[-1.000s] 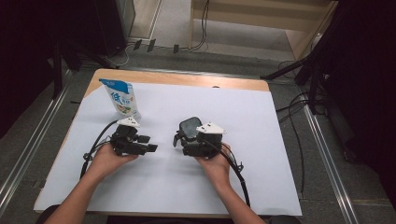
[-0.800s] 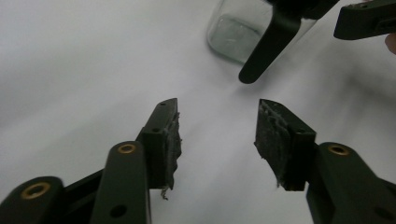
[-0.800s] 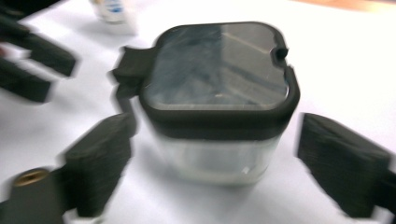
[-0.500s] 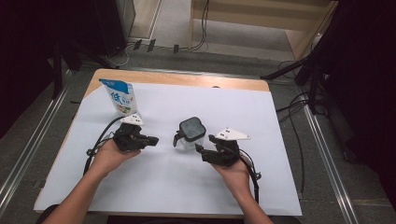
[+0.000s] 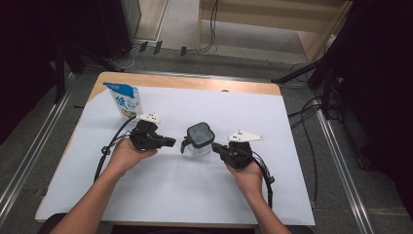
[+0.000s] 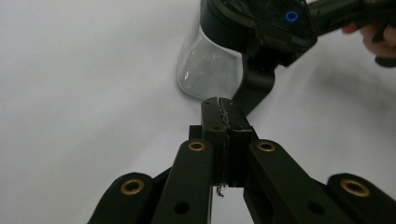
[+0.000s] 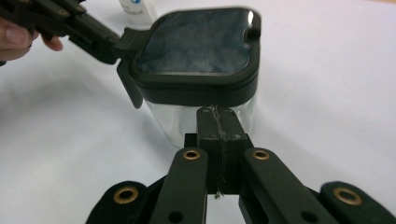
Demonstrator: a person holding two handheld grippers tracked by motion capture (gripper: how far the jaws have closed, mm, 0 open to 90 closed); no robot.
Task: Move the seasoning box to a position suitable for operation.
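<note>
A clear plastic container (image 5: 198,140) with a black lid and a black side latch stands on the white sheet mid-table. My left gripper (image 5: 171,142) lies to its left and points right at it, jaws shut and empty. In the left gripper view the shut tips (image 6: 223,103) sit just short of the latch (image 6: 256,86), and contact cannot be judged. My right gripper (image 5: 215,146) is on the container's right and points left. Its jaws (image 7: 217,113) have just closed on nothing, close to the clear wall (image 7: 175,122) under the lid (image 7: 196,42).
A blue and white pouch (image 5: 125,100) stands upright at the back left of the table (image 5: 195,83). White paper (image 5: 185,195) covers most of the top. Cables trail from both grippers. Metal rails run along the floor on both sides.
The right gripper, which had the container between its jaws, let it go, drew back to the right and shut. The left gripper shut and shifted right toward the container.
</note>
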